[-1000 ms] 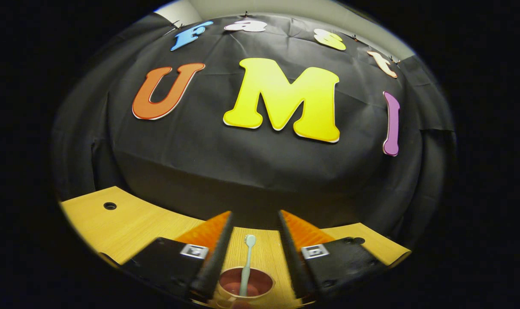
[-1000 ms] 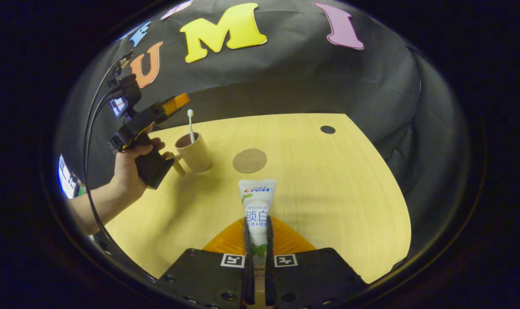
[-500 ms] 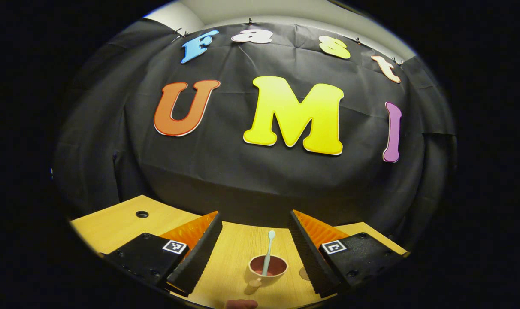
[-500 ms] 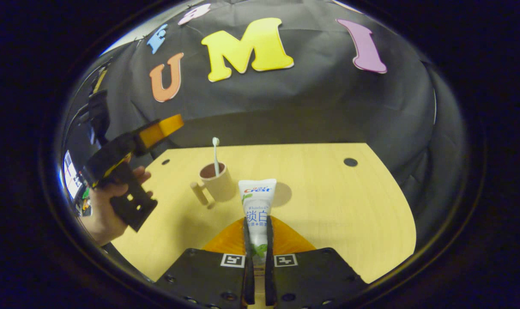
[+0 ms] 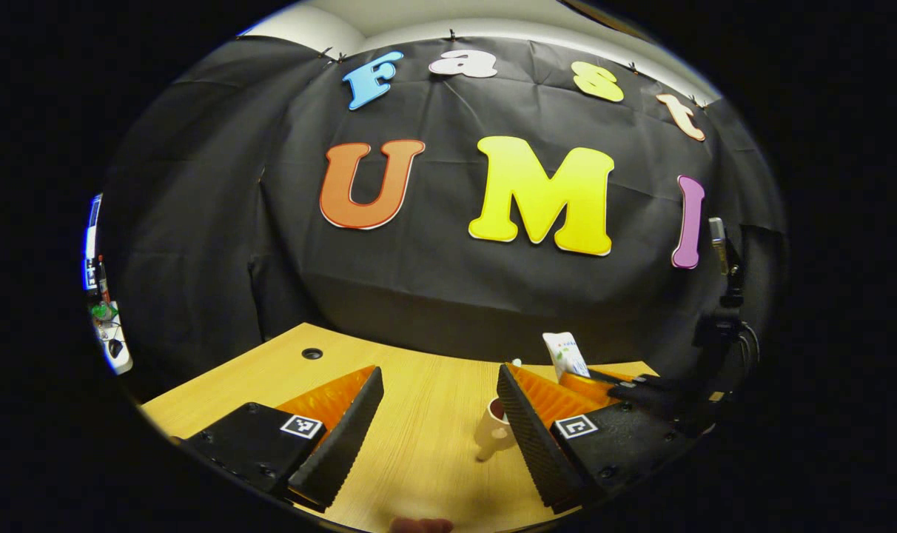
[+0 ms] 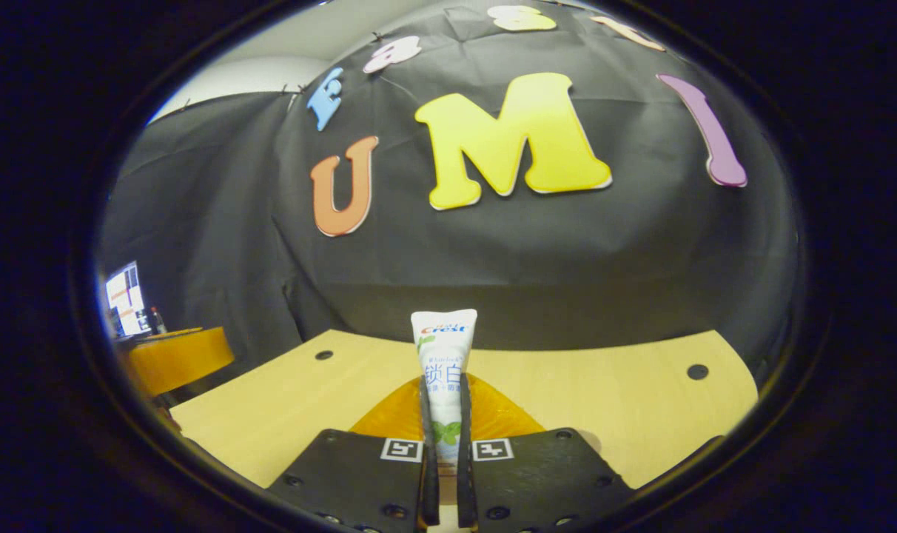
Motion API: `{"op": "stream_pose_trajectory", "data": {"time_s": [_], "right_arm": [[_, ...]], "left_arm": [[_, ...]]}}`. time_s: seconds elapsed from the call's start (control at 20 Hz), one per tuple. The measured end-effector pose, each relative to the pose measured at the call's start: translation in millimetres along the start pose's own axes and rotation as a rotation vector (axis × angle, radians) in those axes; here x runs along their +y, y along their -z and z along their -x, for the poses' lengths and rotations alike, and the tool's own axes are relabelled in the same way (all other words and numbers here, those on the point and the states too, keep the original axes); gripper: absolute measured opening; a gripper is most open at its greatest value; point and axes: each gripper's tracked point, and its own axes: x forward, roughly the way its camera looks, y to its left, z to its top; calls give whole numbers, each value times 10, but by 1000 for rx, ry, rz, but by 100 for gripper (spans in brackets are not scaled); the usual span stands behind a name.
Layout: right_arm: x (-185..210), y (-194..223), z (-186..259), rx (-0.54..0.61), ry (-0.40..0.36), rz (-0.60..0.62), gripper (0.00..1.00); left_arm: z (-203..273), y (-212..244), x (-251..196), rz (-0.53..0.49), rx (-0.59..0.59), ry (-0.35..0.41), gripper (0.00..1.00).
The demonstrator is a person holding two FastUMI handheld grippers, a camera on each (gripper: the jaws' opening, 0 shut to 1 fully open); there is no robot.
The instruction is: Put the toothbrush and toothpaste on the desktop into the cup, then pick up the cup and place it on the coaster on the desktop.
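Right gripper (image 6: pixel 444 451) clamped on the toothpaste (image 6: pixel 443 355), both fingers pressing the lower body of the tube, crimped end pointing forward and up over the desktop (image 6: pixel 604 400). Seen from the left gripper view, the same tube (image 5: pixel 565 354) raised just above and behind the cup (image 5: pixel 493 429), cup upright on the wood with its handle toward the camera and partly hidden by one finger. Left gripper (image 5: pixel 437 426) spread wide, nothing between the fingers, hanging near the cup. Toothbrush barely visible: perhaps a pale tip at the cup's rim, too small to be sure. For the step in hand, judged as loading the tube: centre it over the mouth, tip it closer to vertical, lower until part of it is well inside, then release gently. Risk: knocking a light cup over. Coaster hidden here.
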Motion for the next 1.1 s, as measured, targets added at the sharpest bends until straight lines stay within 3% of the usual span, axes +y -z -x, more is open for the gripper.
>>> {"op": "stream_pose_trajectory", "data": {"time_s": [0.45,0.8,1.0,1.05,1.1], "right_arm": [[140,82,-788,-194,-78,55,10],[148,213,-954,-214,-93,75,15],[116,274,-928,-214,-86,67,24],[69,234,-929,-228,-87,63,30],[45,217,-914,-232,-83,63,46]], "left_arm": [[128,265,129,77,93,-115,98],[148,380,137,72,122,-146,98],[131,372,111,61,118,-133,98],[130,369,104,57,116,-124,98],[130,367,99,51,115,-117,98]]}}
